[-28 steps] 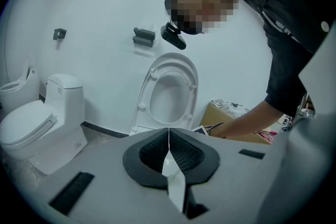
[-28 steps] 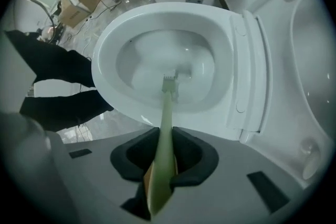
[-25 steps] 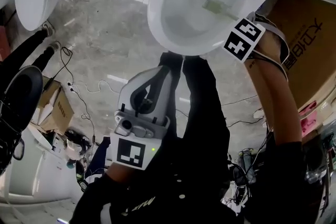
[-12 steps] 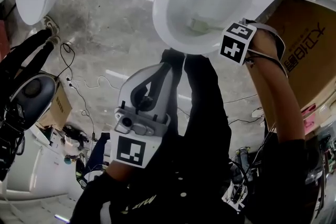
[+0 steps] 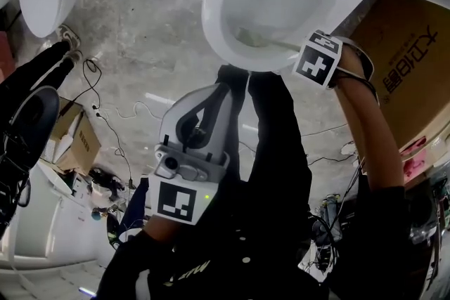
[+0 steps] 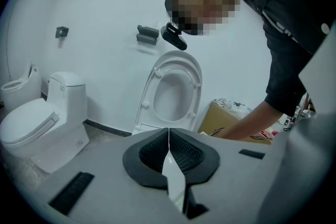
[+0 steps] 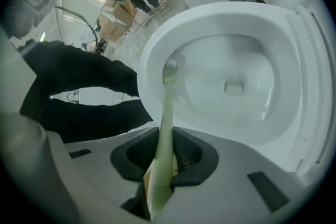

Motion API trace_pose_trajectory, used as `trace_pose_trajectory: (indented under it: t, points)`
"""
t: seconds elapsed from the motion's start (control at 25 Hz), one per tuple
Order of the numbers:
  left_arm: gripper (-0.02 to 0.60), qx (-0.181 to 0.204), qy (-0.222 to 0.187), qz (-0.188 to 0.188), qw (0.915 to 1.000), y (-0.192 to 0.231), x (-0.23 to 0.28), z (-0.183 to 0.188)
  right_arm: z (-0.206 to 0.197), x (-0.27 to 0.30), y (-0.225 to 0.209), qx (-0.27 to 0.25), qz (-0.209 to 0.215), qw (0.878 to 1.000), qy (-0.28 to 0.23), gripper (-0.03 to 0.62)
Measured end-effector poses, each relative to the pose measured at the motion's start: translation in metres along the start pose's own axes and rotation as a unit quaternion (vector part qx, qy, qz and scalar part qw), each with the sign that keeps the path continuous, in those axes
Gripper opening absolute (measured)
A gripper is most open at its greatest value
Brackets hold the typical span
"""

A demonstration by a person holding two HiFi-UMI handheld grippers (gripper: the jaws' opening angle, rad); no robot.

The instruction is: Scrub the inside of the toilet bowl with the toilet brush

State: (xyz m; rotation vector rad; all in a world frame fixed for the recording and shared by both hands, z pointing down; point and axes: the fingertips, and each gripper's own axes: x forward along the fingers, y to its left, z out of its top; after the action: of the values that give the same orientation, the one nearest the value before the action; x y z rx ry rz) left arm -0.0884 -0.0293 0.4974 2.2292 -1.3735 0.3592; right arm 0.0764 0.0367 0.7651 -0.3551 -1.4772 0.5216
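Your left gripper (image 6: 169, 134) hangs idle, low and back from the work, its jaws pressed together with nothing between them. To its right, the toilet bowl (image 5: 219, 31) lies open ahead of your right gripper (image 7: 164, 139), which is clamped firmly on the pale green handle of the toilet brush (image 7: 167, 105). The handle runs straight out from the jaws, and the bristle head now rests against the inner wall just under the rim nearest that gripper, left of the drain hole (image 7: 233, 85). Over the last second the head has swept across from the far right side of the bowl to this near wall, and your right gripper has drawn back towards the rim with it. That reads as one scrubbing stroke completed, so the task looks well under way. The far wall and the basin round the drain probably still want further passes.
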Motion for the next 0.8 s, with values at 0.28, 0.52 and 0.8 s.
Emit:
trace_pose_trajectory:
  t: [0.28, 0.52, 0.8]
  points:
    - [0.026, 0.004, 0.006, -0.009, 0.9999, -0.008, 0.006, 0.001, 0.021, 0.000, 0.006, 0.113, 0.047, 0.984, -0.130, 0.095]
    - [0.026, 0.008, 0.010, -0.018, 0.9997, -0.020, 0.013, 0.001, 0.035, -0.001, -0.001, 0.211, 0.044, 0.949, -0.230, 0.094]
    - [0.026, 0.013, 0.014, -0.031, 0.9993, -0.033, 0.021, 0.001, 0.046, -0.006, -0.021, 0.306, 0.010, 0.893, -0.330, 0.094]
